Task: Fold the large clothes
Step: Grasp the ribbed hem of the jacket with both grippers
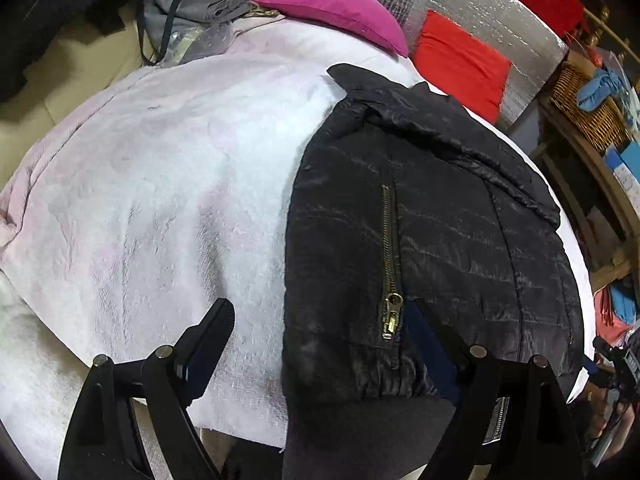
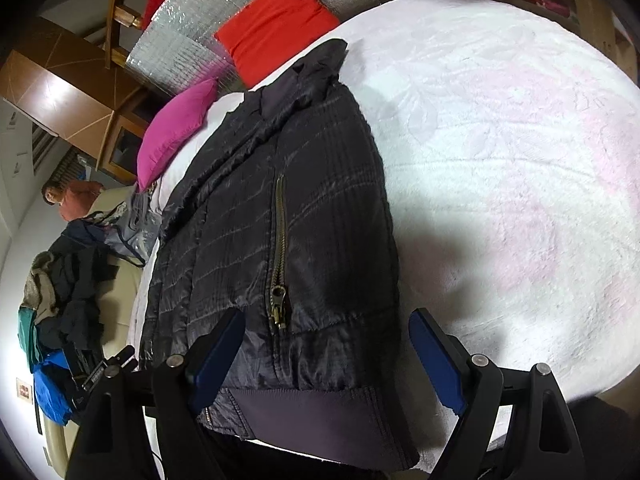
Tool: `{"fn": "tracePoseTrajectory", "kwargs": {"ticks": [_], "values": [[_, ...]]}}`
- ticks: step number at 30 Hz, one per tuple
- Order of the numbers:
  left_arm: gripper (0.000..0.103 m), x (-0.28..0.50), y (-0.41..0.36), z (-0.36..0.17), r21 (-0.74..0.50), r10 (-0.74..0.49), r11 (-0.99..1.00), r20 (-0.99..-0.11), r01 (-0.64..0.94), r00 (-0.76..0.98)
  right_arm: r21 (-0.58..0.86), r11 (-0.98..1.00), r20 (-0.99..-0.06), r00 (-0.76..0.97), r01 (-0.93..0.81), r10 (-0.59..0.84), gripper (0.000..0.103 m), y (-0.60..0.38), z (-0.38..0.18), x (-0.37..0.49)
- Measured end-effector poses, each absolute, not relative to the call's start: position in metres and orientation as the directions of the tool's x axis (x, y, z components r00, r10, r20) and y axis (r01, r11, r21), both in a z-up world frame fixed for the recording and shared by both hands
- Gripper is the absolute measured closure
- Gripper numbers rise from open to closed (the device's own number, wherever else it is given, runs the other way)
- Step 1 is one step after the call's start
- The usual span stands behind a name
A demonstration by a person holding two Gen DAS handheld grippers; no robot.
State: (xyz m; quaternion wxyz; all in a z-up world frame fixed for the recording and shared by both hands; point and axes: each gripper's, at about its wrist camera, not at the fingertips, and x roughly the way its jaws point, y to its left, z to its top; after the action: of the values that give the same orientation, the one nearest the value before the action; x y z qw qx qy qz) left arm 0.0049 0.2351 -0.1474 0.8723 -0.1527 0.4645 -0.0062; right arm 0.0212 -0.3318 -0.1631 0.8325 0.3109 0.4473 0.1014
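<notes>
While the black puffer jacket (image 1: 440, 220) lies folded lengthwise on the bed (image 1: 160, 180), I hover both grippers, jaws apart, holding nothing. Next I should probably grasp the hem (image 2: 320, 408) corners.

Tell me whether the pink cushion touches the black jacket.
Apart. The left wrist view shows bare white blanket between the pink cushion and the black jacket collar tip.

A black quilted jacket (image 1: 432, 216) lies flat, folded lengthwise, brass pocket zipper (image 1: 390, 264) up, ribbed hem nearest.
</notes>
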Motion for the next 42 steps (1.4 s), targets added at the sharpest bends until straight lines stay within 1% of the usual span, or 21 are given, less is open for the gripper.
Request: {"fn": "tracePoseTrajectory", "kwargs": {"ticks": [13,25,31,32,33,34,35,36,37,39,41,42], "values": [[0.015,0.000,0.218,-0.146,-0.243,-0.149,0.965,-0.816,-0.099,0.558,0.609,0.786,-0.679,0.584,0.110,0.445,0.016,-0.338,-0.161,0.012],[0.015,-0.004,0.219,-0.154,-0.297,-0.215,0.952,-0.823,-0.077,0.526,0.559,0.819,-0.748,0.505,0.130,0.430,0.016,-0.335,-0.175,0.011],[0.015,-0.004,0.212,-0.164,-0.293,-0.227,0.954,-0.840,-0.061,0.493,0.541,0.832,-0.775,0.458,0.125,0.436,0.017,-0.327,-0.187,0.014],[0.015,-0.003,0.210,-0.167,-0.288,-0.225,0.956,-0.848,-0.060,0.480,0.536,0.836,-0.778,0.455,0.120,0.434,0.018,-0.326,-0.187,0.014],[0.015,-0.003,0.208,-0.168,-0.283,-0.223,0.958,-0.852,-0.057,0.474,0.533,0.838,-0.780,0.448,0.112,0.437,0.022,-0.324,-0.187,0.013],[0.015,-0.004,0.207,-0.167,-0.274,-0.216,0.960,-0.851,-0.053,0.479,0.527,0.843,-0.786,0.440,0.108,0.435,0.035,-0.322,-0.187,0.013],[0.016,-0.004,0.206,-0.166,-0.271,-0.214,0.961,-0.850,-0.050,0.482,0.515,0.850,-0.796,0.431,0.111,0.426,0.044,-0.321,-0.187,0.013],[0.020,-0.005,0.206,-0.165,-0.269,-0.213,0.962,-0.848,-0.047,0.486,0.518,0.848,-0.797,0.422,0.110,0.432,0.057,-0.320,-0.188,0.012],[0.023,-0.006,0.206,-0.164,-0.265,-0.208,0.963,-0.846,-0.049,0.491,0.518,0.848,-0.798,0.419,0.107,0.434,0.059,-0.319,-0.189,0.011],[0.033,-0.008,0.207,-0.164,-0.258,-0.196,0.964,-0.849,-0.062,0.490,0.514,0.851,-0.799,0.421,0.107,0.429,0.059,-0.319,-0.188,0.011],[0.034,-0.007,0.212,-0.168,-0.261,-0.193,0.962,-0.854,-0.077,0.482,0.531,0.839,-0.790,0.426,0.120,0.440,0.053,-0.320,-0.190,0.011],[0.034,-0.008,0.213,-0.169,-0.261,-0.191,0.962,-0.855,-0.082,0.482,0.554,0.825,-0.776,0.431,0.115,0.461,0.043,-0.320,-0.192,0.011]]}}
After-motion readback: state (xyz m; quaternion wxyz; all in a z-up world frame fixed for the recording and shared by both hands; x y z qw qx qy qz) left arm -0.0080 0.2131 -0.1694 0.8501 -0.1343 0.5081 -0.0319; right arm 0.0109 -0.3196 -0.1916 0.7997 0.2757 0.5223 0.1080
